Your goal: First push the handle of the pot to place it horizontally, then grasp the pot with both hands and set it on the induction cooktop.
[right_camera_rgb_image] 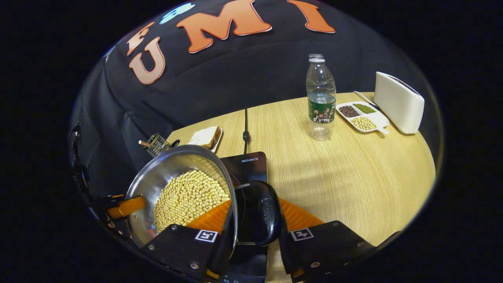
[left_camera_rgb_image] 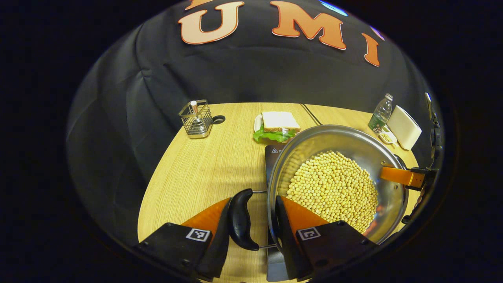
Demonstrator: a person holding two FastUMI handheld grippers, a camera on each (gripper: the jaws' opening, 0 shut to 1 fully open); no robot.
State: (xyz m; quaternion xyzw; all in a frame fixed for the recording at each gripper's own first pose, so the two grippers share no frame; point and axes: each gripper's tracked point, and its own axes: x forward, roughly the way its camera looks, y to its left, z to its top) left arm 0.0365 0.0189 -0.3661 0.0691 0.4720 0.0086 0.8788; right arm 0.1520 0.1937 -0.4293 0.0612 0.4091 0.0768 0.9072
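Pot (left_camera_rgb_image: 338,181) over cooktop (right_camera_rgb_image: 245,165), wooden table (right_camera_rgb_image: 353,173)

A stainless-steel pot (left_camera_rgb_image: 334,173), round and shallow, holds a heap of pale yellow beans (left_camera_rgb_image: 334,188) banked toward one side. A black handle (left_camera_rgb_image: 240,218) juts level from the rim on each side. The pot sits above a black induction cooktop (right_camera_rgb_image: 245,165) lying flat on the wooden table; whether they touch cannot be told.
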